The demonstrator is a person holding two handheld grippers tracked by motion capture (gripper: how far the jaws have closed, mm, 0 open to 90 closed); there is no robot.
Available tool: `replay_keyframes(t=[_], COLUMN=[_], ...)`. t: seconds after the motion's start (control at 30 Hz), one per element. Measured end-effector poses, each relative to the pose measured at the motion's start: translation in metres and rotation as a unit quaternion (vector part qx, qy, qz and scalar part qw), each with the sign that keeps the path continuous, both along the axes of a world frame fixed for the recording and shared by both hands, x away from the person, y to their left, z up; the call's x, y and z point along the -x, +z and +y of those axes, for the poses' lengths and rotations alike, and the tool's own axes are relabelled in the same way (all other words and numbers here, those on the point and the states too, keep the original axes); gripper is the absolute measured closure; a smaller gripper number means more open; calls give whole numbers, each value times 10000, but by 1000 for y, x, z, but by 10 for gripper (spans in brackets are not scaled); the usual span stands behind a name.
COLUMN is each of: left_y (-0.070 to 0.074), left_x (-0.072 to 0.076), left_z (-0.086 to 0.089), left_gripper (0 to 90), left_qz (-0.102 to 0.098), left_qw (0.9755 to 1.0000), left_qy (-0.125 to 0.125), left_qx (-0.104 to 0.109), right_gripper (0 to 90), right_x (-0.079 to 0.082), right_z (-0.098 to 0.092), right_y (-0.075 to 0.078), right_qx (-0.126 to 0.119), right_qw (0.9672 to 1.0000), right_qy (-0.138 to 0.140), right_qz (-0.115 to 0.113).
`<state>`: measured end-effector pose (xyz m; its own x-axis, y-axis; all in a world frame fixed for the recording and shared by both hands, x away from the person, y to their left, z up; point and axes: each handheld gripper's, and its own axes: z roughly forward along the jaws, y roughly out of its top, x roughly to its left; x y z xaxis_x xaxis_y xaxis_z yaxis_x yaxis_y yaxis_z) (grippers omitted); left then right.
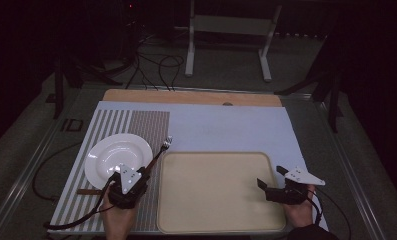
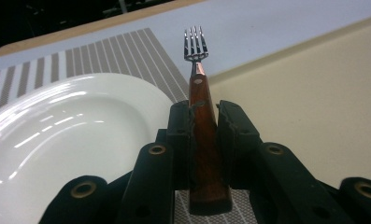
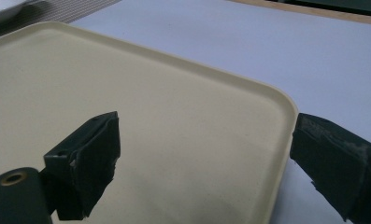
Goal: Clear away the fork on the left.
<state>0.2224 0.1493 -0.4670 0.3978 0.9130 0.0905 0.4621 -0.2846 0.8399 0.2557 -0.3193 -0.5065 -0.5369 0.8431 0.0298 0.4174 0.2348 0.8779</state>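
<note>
Beside the white plate (image 2: pixel 66 140), the left gripper (image 2: pixel 204 126), clamped on the wooden-handled fork (image 2: pixel 201 100), risks clipping the plate's rim; right gripper (image 3: pixel 206 158) gapes.

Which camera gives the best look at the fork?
The left gripper view: the fork stands close up, its wooden handle pinched in the left claw, tines pointing away. The high view shows it small and dim between plate and tray. The right gripper view looks across the tray instead.

glossy white plate (image 2: pixel 57 140), wooden-handled metal fork (image 2: pixel 199 107), matt cream plastic tray (image 3: pixel 141 121)
</note>
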Motion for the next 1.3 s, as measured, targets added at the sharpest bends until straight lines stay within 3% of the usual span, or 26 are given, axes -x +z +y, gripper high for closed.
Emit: replay_keyframes(t=[0.7, 0.9, 1.3], left_y=[-17, -26, -29], left_x=[15, 19, 22], left_z=[-22, -25, -28], left_gripper=[758, 758, 756], left_qz=[49, 152, 290], left_qw=[10000, 9999, 9996], left_qy=[-64, -9, 13], left_qx=[-23, 76, 29], right_gripper=[86, 86, 86], right_x=[0, 0, 0], right_z=[0, 0, 0], right_y=[0, 0, 0], right_qx=[1, 12, 23], right_qw=[10000, 10000, 10000], right_qy=[4, 5, 2], right_qz=[10, -2, 11])
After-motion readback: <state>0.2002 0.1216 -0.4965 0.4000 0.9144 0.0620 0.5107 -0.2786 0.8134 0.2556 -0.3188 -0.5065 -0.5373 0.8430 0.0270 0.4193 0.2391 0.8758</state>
